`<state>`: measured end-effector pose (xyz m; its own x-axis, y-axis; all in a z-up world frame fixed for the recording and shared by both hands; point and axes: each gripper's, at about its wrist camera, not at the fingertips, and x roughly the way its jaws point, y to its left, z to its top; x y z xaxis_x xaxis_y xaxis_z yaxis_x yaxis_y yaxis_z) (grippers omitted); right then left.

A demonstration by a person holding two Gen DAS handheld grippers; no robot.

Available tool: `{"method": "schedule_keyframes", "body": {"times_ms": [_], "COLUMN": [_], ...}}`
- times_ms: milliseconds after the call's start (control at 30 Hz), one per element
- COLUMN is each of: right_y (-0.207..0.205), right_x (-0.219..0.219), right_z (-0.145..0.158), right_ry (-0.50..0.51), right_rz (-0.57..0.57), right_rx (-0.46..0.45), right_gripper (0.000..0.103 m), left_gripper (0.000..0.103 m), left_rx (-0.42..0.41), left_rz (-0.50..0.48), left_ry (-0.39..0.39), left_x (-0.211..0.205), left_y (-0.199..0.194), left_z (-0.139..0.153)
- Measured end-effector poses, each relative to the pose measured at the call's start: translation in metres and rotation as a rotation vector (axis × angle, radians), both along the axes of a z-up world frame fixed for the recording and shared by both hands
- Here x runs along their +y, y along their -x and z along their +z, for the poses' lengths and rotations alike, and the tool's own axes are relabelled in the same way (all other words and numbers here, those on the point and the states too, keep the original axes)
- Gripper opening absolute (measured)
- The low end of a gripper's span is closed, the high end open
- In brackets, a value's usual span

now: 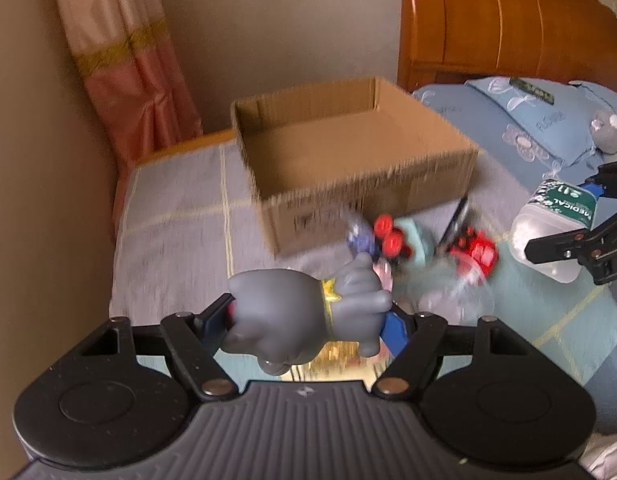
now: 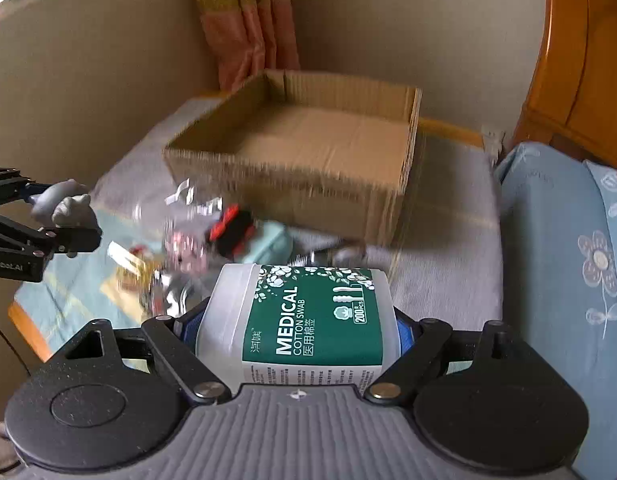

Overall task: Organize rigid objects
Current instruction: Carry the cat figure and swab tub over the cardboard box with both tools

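1. Left gripper: we find its fingers clamped on a grey toy figure with a yellow collar, held lying sideways above the bed cover.
2. Right gripper: we find its fingers clamped on the sides of a cotton swab jar, translucent white with a green label reading "MEDICAL COTTON SWAB", raised off the bed.
3. Cardboard box: open-topped, standing on the grey bed cover beyond both grippers; what we can see of its floor is bare.
4. Loose small items: we list a red-and-black toy, a pale teal object and clear plastic pieces, blurred, lying just in front of the box.
5. Surroundings: a pink curtain, a wooden headboard and a blue flowered pillow beside the box.
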<state>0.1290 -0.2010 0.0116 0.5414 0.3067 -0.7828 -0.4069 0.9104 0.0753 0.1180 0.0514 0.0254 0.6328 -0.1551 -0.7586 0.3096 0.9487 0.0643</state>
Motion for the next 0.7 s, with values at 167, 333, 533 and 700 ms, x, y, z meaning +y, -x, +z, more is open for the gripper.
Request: {"method": "schedule_keyframes", "body": {"times_ms": [167, 333, 533, 700], "right_y": [-0.022, -0.051, -0.086, -0.114], "right_x": [0.001, 0.003, 0.004, 0.003], "right_z": [0.021, 0.037, 0.048, 0.047], "right_ry": [-0.025, -0.034, -0.035, -0.035], "right_rz": [-0.003, -0.009, -0.015, -0.025], "right_rx": [-0.056, -0.096, -0.124, -0.119], "right_gripper": [0.087, 0.087, 0.087, 0.087], "left_gripper": [0.074, 0.074, 0.074, 0.074], "left_rx": [-0.041, -0.063, -0.061, -0.035], "left_rz": [-0.012, -0.026, -0.036, -0.035], "left_ry": [0.003, -0.004, -0.007, -0.003], "left_x": [-0.009, -0.019, -0.033, -0.046], "left_y": [-0.035, -0.079, -0.136, -0.179], "left_z": [0.018, 0.029, 0.031, 0.02]}}
